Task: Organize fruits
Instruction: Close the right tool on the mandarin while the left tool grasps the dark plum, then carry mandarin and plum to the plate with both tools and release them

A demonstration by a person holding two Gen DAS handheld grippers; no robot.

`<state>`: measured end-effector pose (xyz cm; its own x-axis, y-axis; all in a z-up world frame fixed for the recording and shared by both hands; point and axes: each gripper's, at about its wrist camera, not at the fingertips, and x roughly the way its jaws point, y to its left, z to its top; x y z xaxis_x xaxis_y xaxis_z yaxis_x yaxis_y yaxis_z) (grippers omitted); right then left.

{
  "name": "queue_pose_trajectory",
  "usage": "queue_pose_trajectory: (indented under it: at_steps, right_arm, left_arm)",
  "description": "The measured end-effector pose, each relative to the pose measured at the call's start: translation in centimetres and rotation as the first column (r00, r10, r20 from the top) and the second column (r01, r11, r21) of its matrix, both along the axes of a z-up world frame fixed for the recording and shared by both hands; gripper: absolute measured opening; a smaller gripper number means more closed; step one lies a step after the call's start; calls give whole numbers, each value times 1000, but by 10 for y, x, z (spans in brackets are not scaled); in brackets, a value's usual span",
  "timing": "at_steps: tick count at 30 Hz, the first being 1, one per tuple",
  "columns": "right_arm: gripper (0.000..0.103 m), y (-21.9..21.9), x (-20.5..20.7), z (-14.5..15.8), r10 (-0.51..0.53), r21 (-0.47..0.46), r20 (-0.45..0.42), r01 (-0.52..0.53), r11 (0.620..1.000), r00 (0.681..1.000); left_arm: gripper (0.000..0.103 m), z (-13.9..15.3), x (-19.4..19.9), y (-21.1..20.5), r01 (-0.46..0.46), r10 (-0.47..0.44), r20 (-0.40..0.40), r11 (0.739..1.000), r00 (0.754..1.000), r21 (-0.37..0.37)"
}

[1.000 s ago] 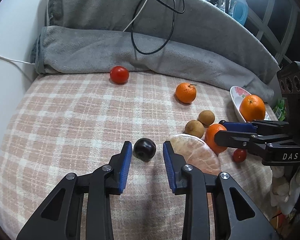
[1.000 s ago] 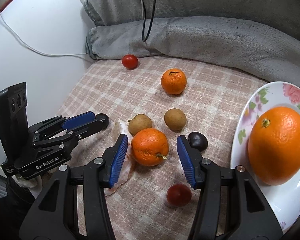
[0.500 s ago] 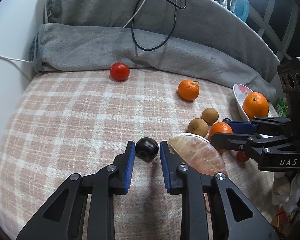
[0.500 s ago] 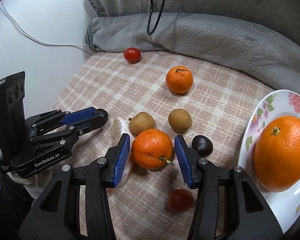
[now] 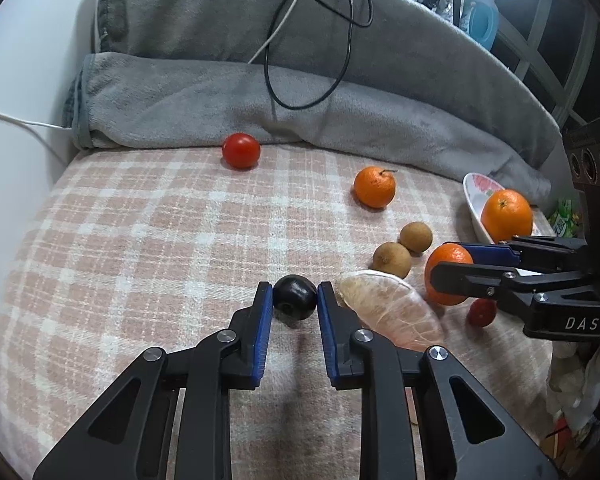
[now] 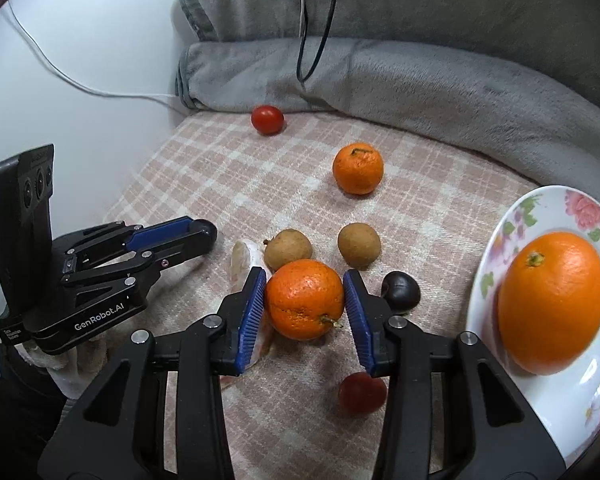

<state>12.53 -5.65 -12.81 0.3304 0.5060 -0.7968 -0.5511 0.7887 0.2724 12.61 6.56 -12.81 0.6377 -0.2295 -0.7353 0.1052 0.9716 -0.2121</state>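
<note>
Pinching the dark plum (image 5: 296,300) tight with the left gripper (image 5: 294,294), low on the checked blanket (image 5: 140,240). Just been closing the right gripper (image 6: 304,300) too, with the mandarin (image 6: 304,306) between the blue pads and touching both.

Could go wrong in a few ways. Squeezing too hard might squash the soft plum or split its skin. Holding only the round tip might let it pop out and roll off the soft bed. Lifting the mandarin crooked might bump the longan (image 6: 288,248) right behind it, or the peeled pomelo piece (image 5: 391,312) beside it. Swinging over to the flowered plate (image 6: 539,208) might knock the big orange (image 6: 551,304) sitting there, or tip the plate on the squishy blanket. Best to go slow and lift straight up.
</note>
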Motion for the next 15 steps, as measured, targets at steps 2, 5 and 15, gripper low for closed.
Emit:
queue_pose_trajectory:
  at_steps: [2, 5, 15]
  right_arm:
    - [42, -6, -2, 7, -7, 19, 8, 7, 1000, 1000]
    - [42, -16, -7, 17, -20, 36, 26, 19, 999, 999]
    - [42, -65, -20, 47, -102, 70, 83, 96, 993, 991]
  left_arm:
    - [21, 6, -6, -2, 2, -2, 14, 1000, 1000, -3]
    - [21, 17, -14, -6, 13, -12, 38, 1000, 999, -16]
    - [21, 46, -33, -38, 83, -78, 99, 995, 992, -54]
